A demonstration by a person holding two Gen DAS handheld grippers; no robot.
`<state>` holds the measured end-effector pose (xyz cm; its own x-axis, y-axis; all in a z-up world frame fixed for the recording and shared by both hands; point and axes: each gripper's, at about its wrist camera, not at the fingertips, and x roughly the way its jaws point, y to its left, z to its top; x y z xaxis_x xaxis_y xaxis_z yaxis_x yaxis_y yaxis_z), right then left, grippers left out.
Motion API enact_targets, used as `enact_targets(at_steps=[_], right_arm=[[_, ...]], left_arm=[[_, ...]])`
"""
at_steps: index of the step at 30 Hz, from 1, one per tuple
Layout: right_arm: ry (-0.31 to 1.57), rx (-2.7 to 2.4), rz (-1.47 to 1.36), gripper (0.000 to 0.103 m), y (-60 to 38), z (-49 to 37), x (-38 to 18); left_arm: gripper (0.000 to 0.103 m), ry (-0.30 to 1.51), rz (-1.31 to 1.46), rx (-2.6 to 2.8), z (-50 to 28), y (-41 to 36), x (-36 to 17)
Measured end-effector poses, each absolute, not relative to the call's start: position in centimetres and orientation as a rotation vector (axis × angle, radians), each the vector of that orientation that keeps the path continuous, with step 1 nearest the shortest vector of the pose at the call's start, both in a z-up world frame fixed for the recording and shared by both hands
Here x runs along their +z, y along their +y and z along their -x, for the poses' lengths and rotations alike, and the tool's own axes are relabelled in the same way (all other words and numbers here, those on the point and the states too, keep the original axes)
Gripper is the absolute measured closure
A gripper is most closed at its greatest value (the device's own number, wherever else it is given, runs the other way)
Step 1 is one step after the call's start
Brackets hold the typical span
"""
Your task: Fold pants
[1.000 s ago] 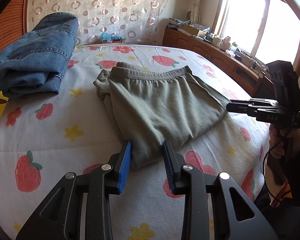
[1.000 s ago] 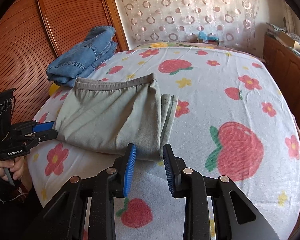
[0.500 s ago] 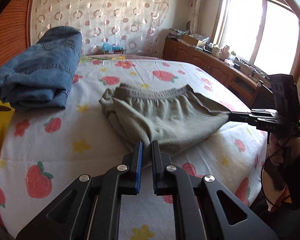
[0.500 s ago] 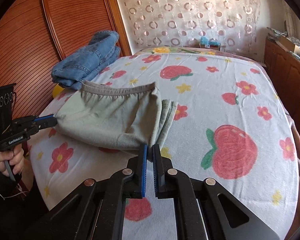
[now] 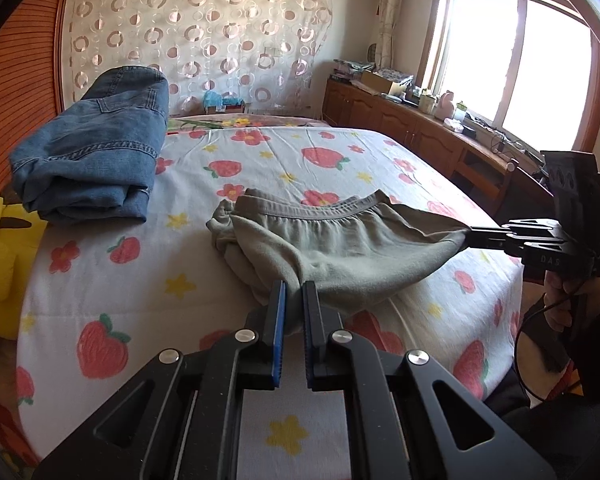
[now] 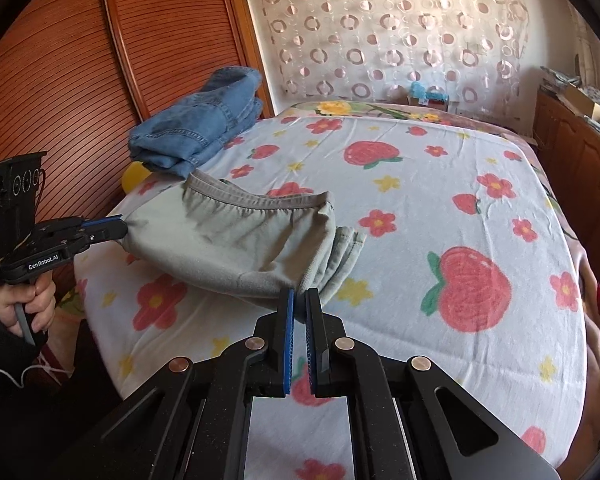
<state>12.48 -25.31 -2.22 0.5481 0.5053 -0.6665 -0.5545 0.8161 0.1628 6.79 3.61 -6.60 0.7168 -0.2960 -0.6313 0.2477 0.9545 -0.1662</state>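
Observation:
Folded grey-green pants (image 5: pixel 332 244) lie near the front edge of the bed, waistband facing the far side; they also show in the right wrist view (image 6: pixel 236 244). My left gripper (image 5: pixel 294 290) is shut on one near corner of the pants and lifts it; from the right wrist view it is at the left (image 6: pixel 118 229). My right gripper (image 6: pixel 300 298) is shut on the other near corner; from the left wrist view it is at the right (image 5: pixel 470 236). The fold hangs stretched between both grippers, its near edge raised off the sheet.
A folded pair of blue jeans (image 5: pixel 96 160) lies on the bed's far left. A yellow plush toy (image 5: pixel 0 256) sits at the left edge. Wooden cabinets (image 5: pixel 420 140) line the window side. A slatted wooden wardrobe door (image 6: pixel 60 80) stands by the bed.
Both grippers closed on the near corners of the pants, then lifted them up and back; the cloth now stretches taut between them.

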Motion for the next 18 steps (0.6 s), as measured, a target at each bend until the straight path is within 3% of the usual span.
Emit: enact_targets(at_steps=[12, 14, 18], right_arm=[[0.806, 0.611, 0.085, 0.098, -25.2, -11.1, -2.3], [0.804, 0.600, 0.093, 0.098, -25.2, -11.0, -2.1], [0.783, 0.594, 0.103, 0.098, -25.2, -10.9, -1.7]], left_arm=[[0.094, 0.738, 0.029, -0.263, -6.4, 3.0, -7.0], [0.089, 0.734, 0.024, -0.236, -6.7, 3.1, -7.1], [0.062, 0.731, 0.052, -0.236, -7.5, 3.4, -7.3]])
